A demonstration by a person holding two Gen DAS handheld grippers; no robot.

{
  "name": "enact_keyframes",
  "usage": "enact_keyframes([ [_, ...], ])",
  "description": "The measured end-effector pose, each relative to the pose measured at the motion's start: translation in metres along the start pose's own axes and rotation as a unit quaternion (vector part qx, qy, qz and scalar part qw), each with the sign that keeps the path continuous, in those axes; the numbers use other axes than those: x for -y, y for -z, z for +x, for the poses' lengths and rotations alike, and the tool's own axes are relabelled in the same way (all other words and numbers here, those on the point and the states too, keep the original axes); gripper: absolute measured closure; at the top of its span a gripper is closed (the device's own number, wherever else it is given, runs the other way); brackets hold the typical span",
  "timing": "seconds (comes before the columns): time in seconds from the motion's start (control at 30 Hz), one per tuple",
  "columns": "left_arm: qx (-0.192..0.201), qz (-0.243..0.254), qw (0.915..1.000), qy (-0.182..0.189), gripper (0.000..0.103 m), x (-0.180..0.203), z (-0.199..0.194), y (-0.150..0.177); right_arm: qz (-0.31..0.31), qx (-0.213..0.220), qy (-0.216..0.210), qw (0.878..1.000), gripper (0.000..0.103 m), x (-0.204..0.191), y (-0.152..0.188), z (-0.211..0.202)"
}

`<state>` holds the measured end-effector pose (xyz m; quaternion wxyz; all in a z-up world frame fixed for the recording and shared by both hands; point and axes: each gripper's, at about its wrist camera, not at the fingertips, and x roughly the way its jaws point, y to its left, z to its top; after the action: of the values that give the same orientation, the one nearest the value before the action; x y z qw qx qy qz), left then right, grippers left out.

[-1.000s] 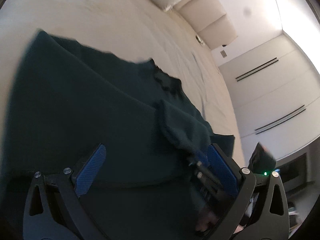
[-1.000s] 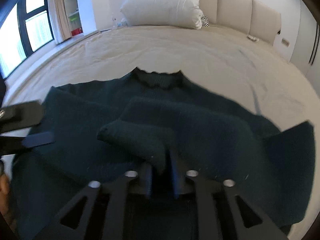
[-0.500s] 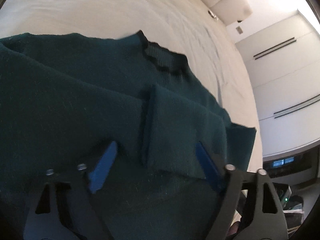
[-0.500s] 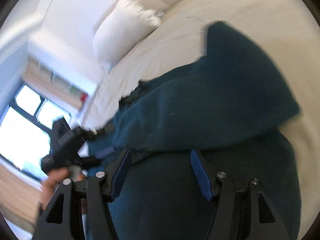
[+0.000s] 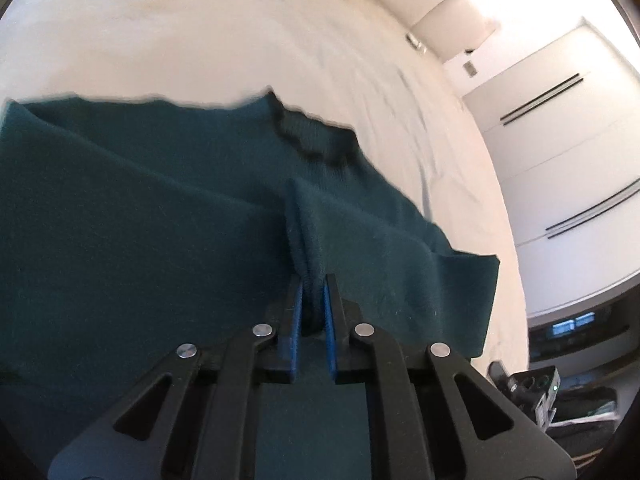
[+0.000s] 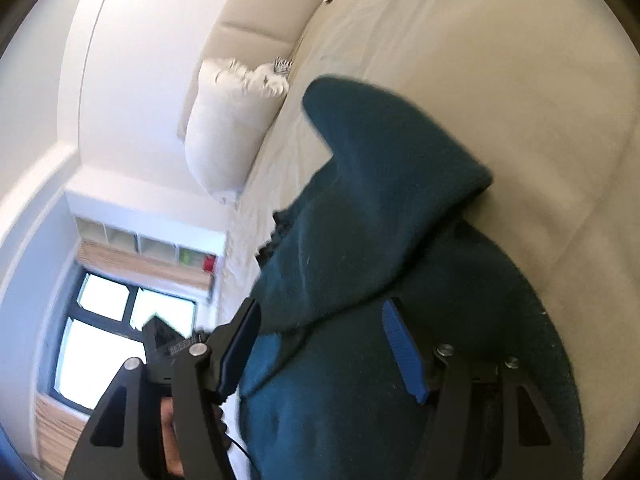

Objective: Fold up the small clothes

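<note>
Left wrist view: left hand-held gripper (image 5: 311, 280) clenched on sweater (image 5: 140, 216) fold, near bed (image 5: 200, 32) edge; right hand-held gripper (image 6: 320, 320) opening, sleeve between pads, ungripped.

**Cream bed with a dark teal sweater spread on it**

The bed (image 5: 208, 40) is covered by a pale cream sheet, lightly creased toward its far side. A dark teal knit sweater (image 5: 140, 220) lies spread across the near part of the sheet, its ribbed neckline (image 5: 316, 140) pointing toward the headboard. One sleeve is folded in over the body. A white pillow (image 6: 224, 136) rests at the head of the bed against the padded cream headboard (image 6: 260, 24). A small object beside the headboard is too small to make out
</note>
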<state>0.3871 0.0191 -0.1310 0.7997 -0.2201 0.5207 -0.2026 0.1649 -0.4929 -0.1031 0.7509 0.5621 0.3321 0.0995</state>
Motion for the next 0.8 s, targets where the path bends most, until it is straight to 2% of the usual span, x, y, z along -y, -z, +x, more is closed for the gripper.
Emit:
enact_keyframes([
  [0.2, 0.06, -0.022, 0.9977, -0.023, 0.095, -0.038, -0.041, 0.003, 0.076, 0.044, -0.042, 0.995, 0.026, 0.019, -0.009, -0.009],
  [0.4, 0.057, -0.039, 0.9967, -0.042, 0.095, -0.071, -0.04, 0.01, 0.095, 0.065, -0.035, 0.993, 0.025, 0.02, -0.021, -0.007],
  [0.63, 0.052, -0.03, 0.9971, -0.047, 0.095, -0.072, -0.035, 0.012, 0.117, 0.035, -0.041, 0.992, 0.024, 0.008, -0.011, 0.003],
  [0.8, 0.059, -0.039, 0.9965, -0.045, 0.095, -0.071, -0.027, 0.008, 0.11, 0.0, -0.008, 0.994, 0.024, 0.006, -0.013, 0.028],
])
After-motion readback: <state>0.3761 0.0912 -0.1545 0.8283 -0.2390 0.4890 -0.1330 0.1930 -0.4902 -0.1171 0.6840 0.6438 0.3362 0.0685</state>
